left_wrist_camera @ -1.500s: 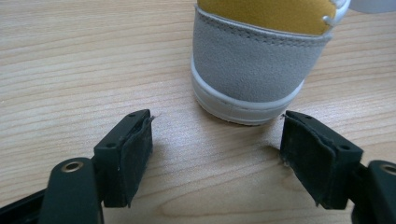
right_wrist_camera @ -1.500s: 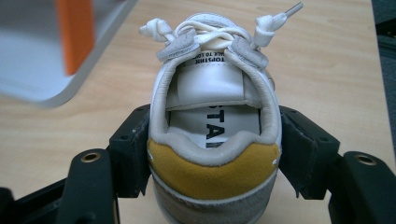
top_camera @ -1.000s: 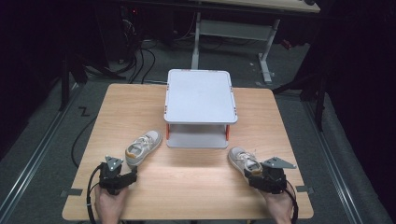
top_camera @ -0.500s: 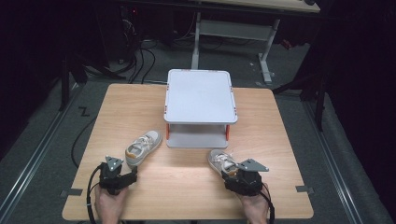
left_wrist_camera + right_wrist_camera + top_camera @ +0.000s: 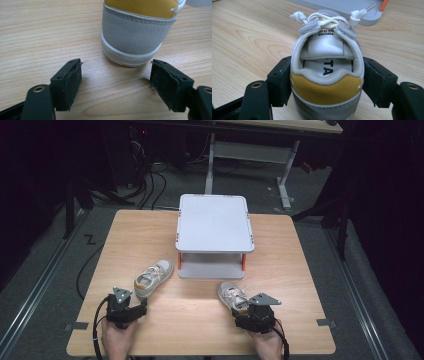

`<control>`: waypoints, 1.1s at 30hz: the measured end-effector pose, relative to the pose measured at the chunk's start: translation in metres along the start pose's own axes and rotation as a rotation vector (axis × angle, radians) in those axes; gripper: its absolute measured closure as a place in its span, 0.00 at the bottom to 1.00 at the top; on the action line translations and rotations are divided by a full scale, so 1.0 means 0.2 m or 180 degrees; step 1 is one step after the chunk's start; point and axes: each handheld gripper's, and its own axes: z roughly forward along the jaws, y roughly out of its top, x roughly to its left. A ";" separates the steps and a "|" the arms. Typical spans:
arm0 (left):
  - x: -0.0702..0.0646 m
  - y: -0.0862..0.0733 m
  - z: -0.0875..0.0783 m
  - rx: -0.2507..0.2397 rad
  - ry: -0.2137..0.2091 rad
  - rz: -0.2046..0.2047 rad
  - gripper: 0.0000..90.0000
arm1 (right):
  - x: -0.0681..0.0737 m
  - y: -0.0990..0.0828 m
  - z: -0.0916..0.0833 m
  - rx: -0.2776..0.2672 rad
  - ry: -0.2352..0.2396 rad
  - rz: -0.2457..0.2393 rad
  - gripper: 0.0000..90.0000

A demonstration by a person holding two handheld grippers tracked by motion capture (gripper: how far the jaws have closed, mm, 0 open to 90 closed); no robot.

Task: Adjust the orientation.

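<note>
L grip: jaws apart, nothing between; L shoe heel just ahead at 12.
R grip: jaws just widening, pads at R shoe heel sides, contact unclear.
Rack: 12 o'clock.
Risk: R shoe slips/tips if lifted on a loose hold.

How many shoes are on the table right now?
2. The left shoe lies just ahead of the open left gripper, heel toward it. The right shoe sits in front of the white rack, its heel between the right gripper's jaws.
</note>
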 end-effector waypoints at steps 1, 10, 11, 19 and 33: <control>0.00 0.00 0.00 0.0000 -0.0002 0.0003 0.29 | 0.01 0.00 0.00 0.0009 0.0004 -0.0004 0.34; 0.00 0.00 0.00 0.0000 -0.0001 0.0000 0.29 | 0.05 0.00 0.04 0.0071 0.0113 0.0012 0.33; 0.00 0.00 0.00 0.0000 -0.0001 -0.0001 0.29 | 0.06 0.00 0.05 0.0080 0.0127 0.0015 0.33; 0.00 0.00 0.00 -0.0001 0.0000 -0.0005 0.29 | 0.09 0.02 0.07 0.0088 0.0204 0.0030 0.30; 0.00 0.00 0.00 0.0001 0.0001 -0.0002 0.28 | 0.06 0.03 0.05 -0.0150 0.0553 0.0005 0.18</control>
